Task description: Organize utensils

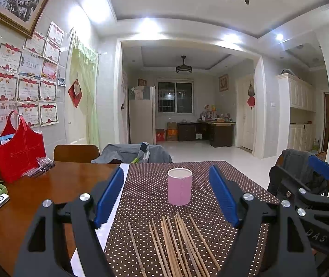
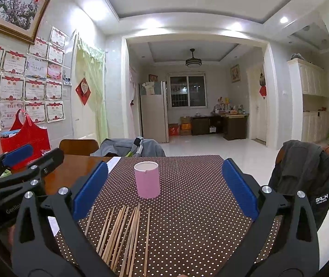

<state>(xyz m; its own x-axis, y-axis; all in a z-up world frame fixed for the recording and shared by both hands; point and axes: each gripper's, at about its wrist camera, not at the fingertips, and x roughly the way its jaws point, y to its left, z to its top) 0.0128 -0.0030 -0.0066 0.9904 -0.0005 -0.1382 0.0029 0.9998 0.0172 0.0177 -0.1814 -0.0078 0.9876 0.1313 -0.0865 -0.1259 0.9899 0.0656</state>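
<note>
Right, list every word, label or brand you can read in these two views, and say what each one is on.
"SACH": white print on the dark jacket over the chair.
"GenRo...": cut off, on the left gripper body.
"DAS": partial, on the right gripper body.
"奖状": red headings on the wall certificates; their body text is too small to read.
Small line under "SACH": blurred.
Red diamond hanging and cardboard boxes: print unreadable.

The chopsticks (image 1: 178,244) lie side by side on the cloth (image 1: 210,219), and the cup (image 1: 179,187) stands upright behind them, apart from them. The cloth covers the right part of the table (image 1: 49,191). A bag (image 1: 19,152) stands at the table's far left, against the wall.
</note>
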